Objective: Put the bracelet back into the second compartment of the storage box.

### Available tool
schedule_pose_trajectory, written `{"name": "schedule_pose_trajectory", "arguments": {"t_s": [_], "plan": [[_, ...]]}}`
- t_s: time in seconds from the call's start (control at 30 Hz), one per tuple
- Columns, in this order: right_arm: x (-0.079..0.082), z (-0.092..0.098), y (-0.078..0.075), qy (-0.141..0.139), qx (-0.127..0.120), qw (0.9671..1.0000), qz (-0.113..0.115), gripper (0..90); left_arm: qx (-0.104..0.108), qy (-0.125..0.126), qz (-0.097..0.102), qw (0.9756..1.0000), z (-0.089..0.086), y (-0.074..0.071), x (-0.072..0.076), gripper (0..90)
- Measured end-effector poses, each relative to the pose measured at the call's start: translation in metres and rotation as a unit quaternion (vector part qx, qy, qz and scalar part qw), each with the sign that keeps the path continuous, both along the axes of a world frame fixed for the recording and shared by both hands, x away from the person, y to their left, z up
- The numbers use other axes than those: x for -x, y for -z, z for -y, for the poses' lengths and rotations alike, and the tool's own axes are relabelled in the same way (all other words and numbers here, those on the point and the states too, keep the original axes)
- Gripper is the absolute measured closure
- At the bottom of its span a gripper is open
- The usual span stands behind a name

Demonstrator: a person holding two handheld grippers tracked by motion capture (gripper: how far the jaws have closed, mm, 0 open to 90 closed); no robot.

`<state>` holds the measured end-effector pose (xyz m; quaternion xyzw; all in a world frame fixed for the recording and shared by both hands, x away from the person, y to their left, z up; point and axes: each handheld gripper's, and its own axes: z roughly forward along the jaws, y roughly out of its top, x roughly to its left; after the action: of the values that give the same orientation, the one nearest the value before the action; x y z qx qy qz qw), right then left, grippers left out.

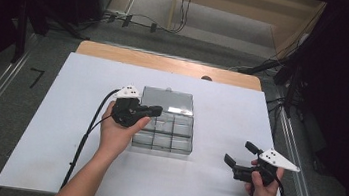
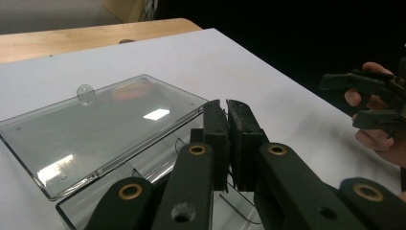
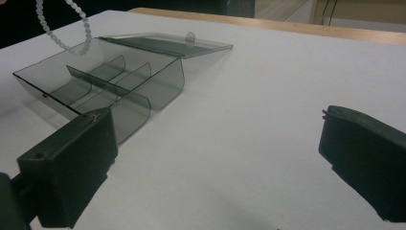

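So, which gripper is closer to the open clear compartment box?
Left. The left gripper is over the compartment box, fingers together above its compartments. The right gripper is off to the box's right, above the white tabletop.

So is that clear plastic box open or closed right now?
Open. The clear box has its lid folded flat back on the table, leaving the divided compartments uncovered.
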<state>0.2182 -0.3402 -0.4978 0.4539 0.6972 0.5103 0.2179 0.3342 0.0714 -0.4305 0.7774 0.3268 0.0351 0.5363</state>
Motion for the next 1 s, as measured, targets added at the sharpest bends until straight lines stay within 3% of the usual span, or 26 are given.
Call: {"name": "schedule_pose_trajectory", "arguments": {"t_s": [1.0], "plan": [[-0.001, 0.004, 0.001, 0.000, -0.002, 1.0000, -0.001, 0.0, -0.022, -0.001, -0.027, 0.9994, 0.020, 0.027, -0.014, 87.0]]}}
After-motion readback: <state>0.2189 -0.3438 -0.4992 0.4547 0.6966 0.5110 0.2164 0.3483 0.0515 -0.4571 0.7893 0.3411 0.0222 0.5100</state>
